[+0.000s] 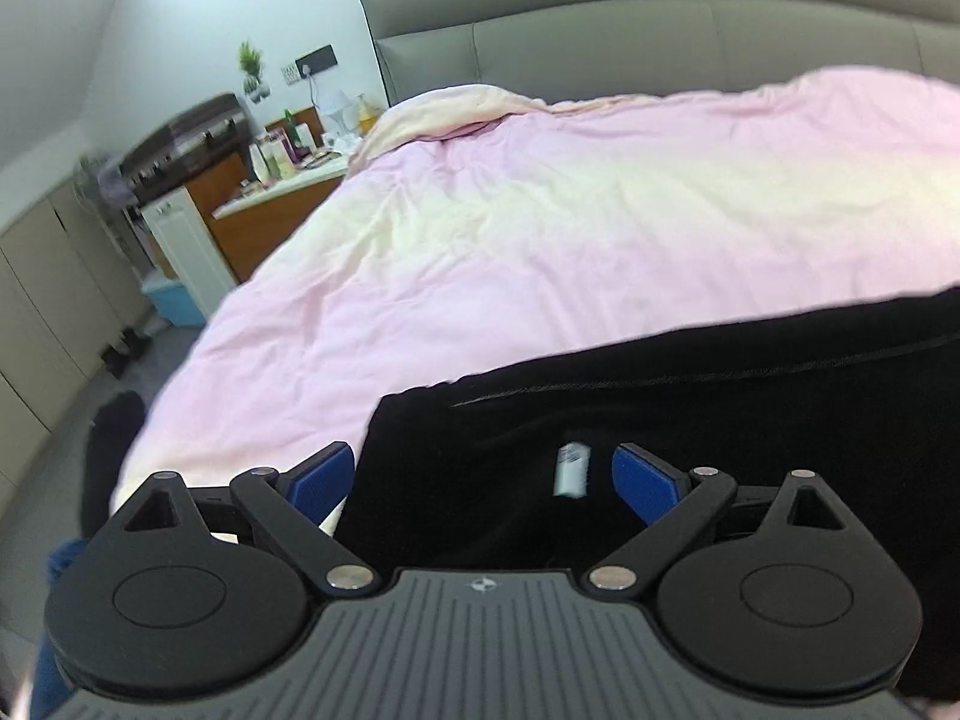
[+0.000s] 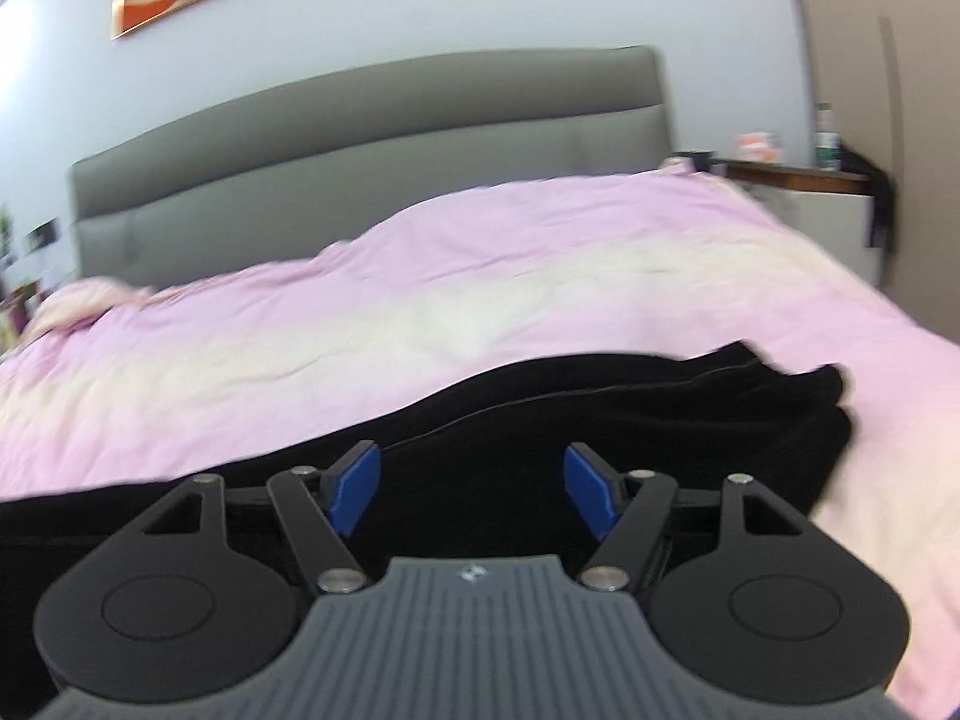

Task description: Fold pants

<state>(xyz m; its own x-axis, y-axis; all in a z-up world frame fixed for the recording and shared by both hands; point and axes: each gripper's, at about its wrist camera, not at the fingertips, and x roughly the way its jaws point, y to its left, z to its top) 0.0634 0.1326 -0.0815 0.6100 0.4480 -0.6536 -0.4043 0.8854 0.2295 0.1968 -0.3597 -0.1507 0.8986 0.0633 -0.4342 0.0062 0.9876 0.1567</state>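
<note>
pants (image 1: pixel 690 396): matt black cloth; duvet (image 1: pixel 540 228): creased pink cloth; headboard (image 2: pixel 360 138): smooth grey

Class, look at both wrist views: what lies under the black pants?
The black pants lie on the pink duvet, which shows all around them. Both open grippers, left and right, are over the cloth. Whatever is beneath the pants themselves is covered.

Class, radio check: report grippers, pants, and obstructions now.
Left gripper open, right gripper open, both over black pants. Pants spread on pink duvet, white tag showing. Nothing blocking.
</note>
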